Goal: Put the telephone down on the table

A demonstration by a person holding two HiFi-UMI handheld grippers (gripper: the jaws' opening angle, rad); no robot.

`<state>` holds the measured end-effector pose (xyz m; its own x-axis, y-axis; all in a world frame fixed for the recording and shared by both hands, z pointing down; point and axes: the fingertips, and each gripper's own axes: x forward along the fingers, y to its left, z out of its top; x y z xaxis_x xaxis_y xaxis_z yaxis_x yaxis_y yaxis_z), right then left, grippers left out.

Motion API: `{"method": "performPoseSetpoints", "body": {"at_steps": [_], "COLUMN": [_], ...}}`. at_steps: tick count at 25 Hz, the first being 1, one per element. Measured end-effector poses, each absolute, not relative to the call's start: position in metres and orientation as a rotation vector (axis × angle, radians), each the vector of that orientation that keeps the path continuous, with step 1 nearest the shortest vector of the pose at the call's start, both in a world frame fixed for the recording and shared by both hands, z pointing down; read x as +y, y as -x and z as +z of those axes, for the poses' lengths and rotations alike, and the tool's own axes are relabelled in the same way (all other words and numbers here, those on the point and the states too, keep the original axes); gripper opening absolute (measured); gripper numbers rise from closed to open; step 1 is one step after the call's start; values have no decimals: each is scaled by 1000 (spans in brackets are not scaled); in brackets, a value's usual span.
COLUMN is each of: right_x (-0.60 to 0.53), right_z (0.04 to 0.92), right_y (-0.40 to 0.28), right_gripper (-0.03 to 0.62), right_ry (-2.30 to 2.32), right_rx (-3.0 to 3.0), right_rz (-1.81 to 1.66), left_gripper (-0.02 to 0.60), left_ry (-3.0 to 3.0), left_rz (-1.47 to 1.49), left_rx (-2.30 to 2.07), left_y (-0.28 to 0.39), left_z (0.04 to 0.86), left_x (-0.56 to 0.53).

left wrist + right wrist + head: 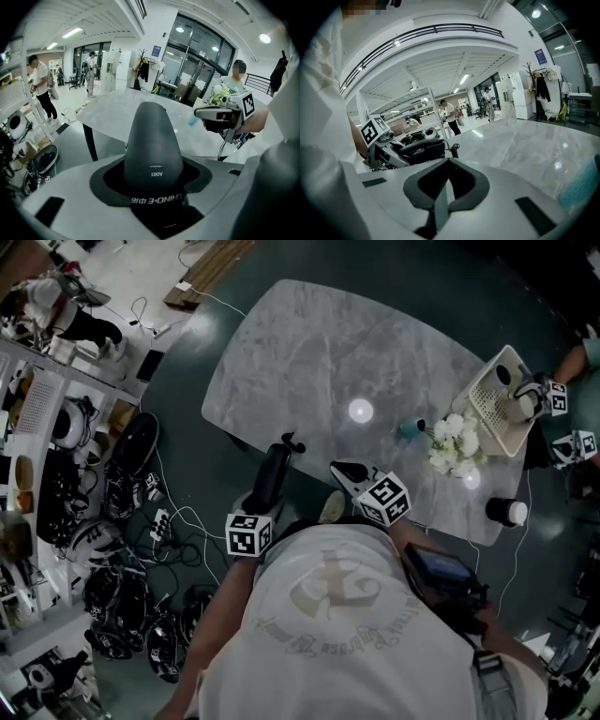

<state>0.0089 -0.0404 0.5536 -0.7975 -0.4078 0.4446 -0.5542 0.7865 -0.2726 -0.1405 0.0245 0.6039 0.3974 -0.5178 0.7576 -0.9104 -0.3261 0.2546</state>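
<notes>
My left gripper (265, 493) is shut on a black telephone handset (279, 460), which hangs over the near edge of the grey marble table (328, 352). In the left gripper view the handset (152, 140) fills the space between the jaws and points out toward the table (117, 112). A curly cord end (453, 150) hangs from the handset (419, 149) in the right gripper view. My right gripper (339, 468) hovers just right of it at the table edge, shut and holding nothing.
On the table's right side stand a cream tray (490, 413) with cups, white flowers (455, 442), a teal vase (410, 429) and a black lidded cup (508, 512). Another person's grippers (555, 399) work there. Helmets and cables (122, 521) cover the floor at left.
</notes>
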Motion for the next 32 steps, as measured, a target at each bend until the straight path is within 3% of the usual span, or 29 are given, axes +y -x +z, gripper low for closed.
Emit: {"method": "performPoseSetpoints", "body": {"at_steps": [32], "right_x": [-113], "right_z": [568], "right_y": [-43], "right_gripper": [15], "right_ry": [-935], "right_rx": [-2528], "right_rz": [652], "left_gripper": [275], "left_ry": [-2100], "left_rz": [840], "left_rx": [-1105], "left_y": [109], "left_z": [604], "left_x": [-98]}}
